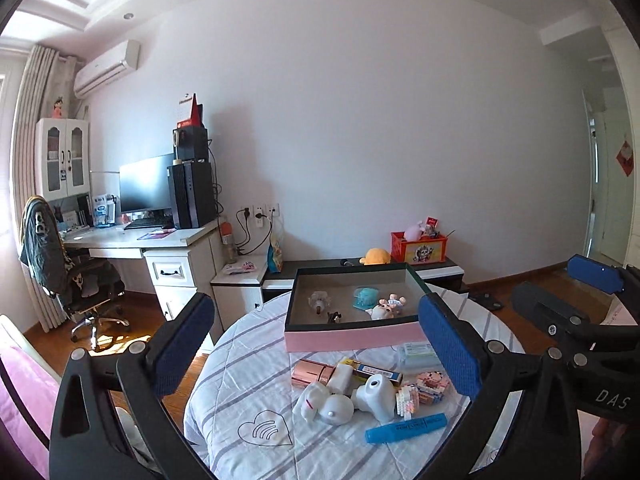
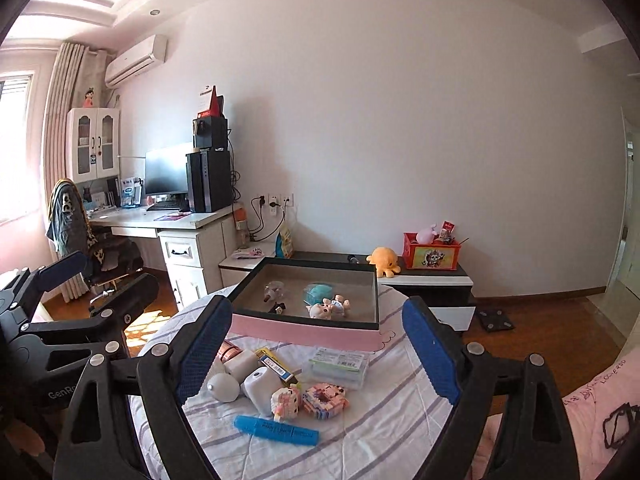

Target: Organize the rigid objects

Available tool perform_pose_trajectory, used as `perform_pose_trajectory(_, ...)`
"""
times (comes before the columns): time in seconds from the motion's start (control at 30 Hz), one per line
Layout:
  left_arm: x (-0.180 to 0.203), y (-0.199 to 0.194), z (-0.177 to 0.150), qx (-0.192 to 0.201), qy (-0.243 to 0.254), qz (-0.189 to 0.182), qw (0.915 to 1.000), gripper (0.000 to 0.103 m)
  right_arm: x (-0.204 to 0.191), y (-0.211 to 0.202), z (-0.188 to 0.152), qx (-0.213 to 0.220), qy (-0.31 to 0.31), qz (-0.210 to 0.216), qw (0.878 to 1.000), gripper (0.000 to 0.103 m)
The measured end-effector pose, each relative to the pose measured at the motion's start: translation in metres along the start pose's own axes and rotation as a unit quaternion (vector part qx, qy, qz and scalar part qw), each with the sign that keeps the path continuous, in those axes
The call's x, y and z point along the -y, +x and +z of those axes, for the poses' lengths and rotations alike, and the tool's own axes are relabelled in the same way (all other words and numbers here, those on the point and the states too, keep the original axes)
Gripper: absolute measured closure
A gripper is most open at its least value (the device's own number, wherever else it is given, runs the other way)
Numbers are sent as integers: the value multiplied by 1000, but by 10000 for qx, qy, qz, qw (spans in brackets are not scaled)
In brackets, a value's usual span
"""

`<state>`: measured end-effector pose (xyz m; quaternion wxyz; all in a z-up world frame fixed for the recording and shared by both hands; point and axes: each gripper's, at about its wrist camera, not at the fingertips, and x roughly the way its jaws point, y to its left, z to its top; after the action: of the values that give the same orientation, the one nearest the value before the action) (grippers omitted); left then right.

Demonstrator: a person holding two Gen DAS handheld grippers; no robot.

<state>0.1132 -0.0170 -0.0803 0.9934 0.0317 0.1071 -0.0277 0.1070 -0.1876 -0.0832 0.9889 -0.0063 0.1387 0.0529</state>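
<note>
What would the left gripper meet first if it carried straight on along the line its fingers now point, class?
Probably the pink box: the open left gripper aims just above the loose items, at the box's near wall. Depth is uncertain.

The left gripper (image 1: pixel 316 348) and the right gripper (image 2: pixel 318 354) look the same: black plastic frames with triangular cut-outs, round silver screws at the joints, and blue textured pads (image 1: pixel 448 344) on the fingers. White letters are printed on the black bodies — "DAS" and "GenRo".
</note>
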Motion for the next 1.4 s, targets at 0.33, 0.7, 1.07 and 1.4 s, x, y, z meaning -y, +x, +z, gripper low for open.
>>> perform_pose_trajectory(0.33, 3, -55, -1, 229, -159, 37, 9996, 0, -7, -55, -4, 377, -39, -147, 9992, 14)
perform_pose_trajectory(0.7, 1, -67, -3, 349, -161, 79, 9992, 0, -9, -62, -5, 442, -60, -163, 9989, 14)
perform_pose_trajectory(1.07, 5, -37, -15, 50, -123, 15, 9999, 0, -4, -33, -20, 85, -25, -172, 9998, 14)
perform_pose_trajectory(1.4, 8, 36, -65, -1036, -160, -186, 9943, 0, 8, 36, -67, -897, 57, -127, 9959, 14)
